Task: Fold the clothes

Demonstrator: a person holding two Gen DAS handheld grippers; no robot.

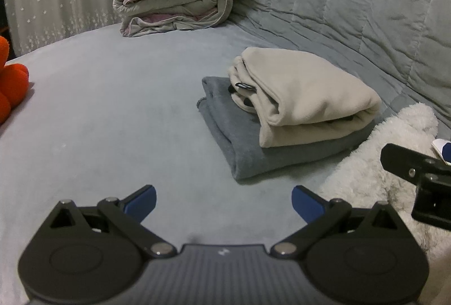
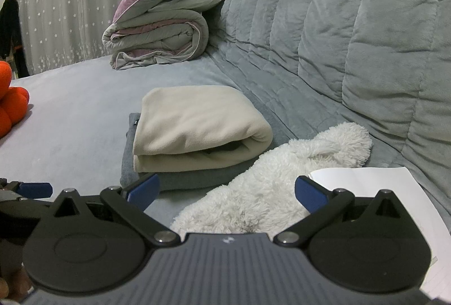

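landmark: folded stack, a cream fleece (image 2: 197,124) lying on a grey garment (image 2: 194,178), on the bed (image 1: 98,107).
next garment: white fluffy garment (image 2: 262,192), unfolded, touching the stack's near right side, a white paper (image 2: 380,192) at its right.
left gripper (image 1: 224,202): jaws spread, empty, over bare bed in front of the stack.
right gripper (image 2: 227,193): jaws spread, empty, just above the fluffy garment.
doing it well: likely pinch one edge, drag it clear of the stack, spread flat before folding.
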